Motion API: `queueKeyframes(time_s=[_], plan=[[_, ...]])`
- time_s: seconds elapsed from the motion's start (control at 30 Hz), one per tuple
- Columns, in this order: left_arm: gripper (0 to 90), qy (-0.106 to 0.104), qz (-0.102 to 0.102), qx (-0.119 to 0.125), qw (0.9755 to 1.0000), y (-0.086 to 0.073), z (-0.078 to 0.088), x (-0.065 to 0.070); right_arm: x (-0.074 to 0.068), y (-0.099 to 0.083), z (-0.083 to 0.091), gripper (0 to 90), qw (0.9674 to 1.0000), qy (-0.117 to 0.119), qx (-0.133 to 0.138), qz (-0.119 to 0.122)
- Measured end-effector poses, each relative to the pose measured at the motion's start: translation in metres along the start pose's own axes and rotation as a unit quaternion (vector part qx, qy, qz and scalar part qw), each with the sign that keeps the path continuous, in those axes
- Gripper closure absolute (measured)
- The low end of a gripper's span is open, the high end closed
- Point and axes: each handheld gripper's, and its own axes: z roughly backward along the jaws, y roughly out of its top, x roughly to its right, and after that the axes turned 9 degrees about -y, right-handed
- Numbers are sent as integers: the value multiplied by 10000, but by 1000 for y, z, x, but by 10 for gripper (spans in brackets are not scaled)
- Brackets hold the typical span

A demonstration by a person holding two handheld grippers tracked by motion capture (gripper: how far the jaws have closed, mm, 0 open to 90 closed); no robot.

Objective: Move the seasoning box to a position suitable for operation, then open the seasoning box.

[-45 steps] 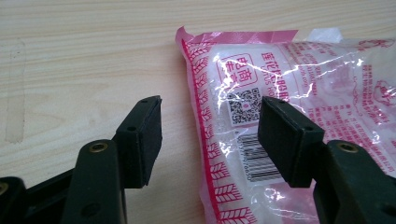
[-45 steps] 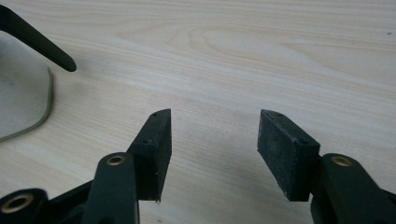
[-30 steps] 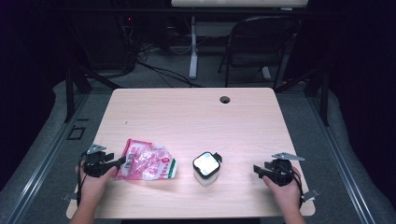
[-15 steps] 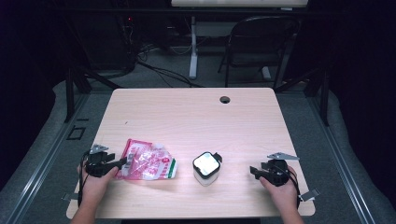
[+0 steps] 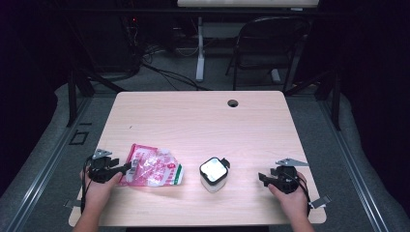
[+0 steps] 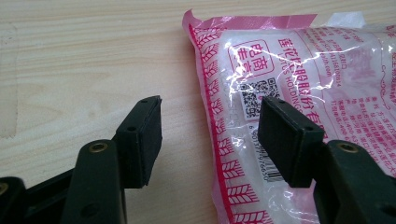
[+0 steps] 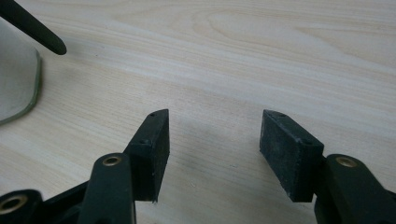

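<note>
1. Presently, the left gripper (image 5: 126, 167) sits at the near left of the bench (image 5: 203, 116), its jaws spread, straddling the left edge of the pink bag (image 5: 153, 167).
2. In the left gripper view, one jaw stands over the bag (image 6: 299, 84) and the other over bare wood; whether either touches the bag cannot be told.
3. The bag lies flat, print upward.
4. The right gripper (image 5: 263, 178) is at the near right, jaws spread, holding nothing.
5. A white jar (image 5: 213, 174) stands between bag and right gripper, apart from both.
</note>
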Motion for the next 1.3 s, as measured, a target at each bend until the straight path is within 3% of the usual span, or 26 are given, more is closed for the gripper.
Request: queueKeyframes(time_s=[0.17, 0.37, 0.47, 0.73, 0.87, 1.0, 1.3], plan=[[401, 61, -27, 60, 10000, 2, 2, -1, 0, 1, 3, 426, 9993, -249, 147, 248], [414, -33, 93, 296, 9995, 0, 10, -8, 2, 6, 10, 443, 9945, -637, 476, 678], [421, -30, 107, 316, 9994, -2, 12, -9, 4, 7, 9, 461, 9969, -443, 407, 506], [424, 49, 0, 245, 9997, -4, 13, -8, 2, 8, 2, 487, 9984, -232, 266, 441], [424, 156, -104, 320, 9993, -5, 15, -9, 2, 8, 0, 488, 9984, -244, 108, 499], [424, 195, -98, 442, 9988, -6, 17, -13, 4, 9, -1, 471, 9983, -276, 181, 470], [418, 312, -32, 440, 9985, -8, 18, -17, 6, 9, 1, 453, 9985, -295, 269, 374]])
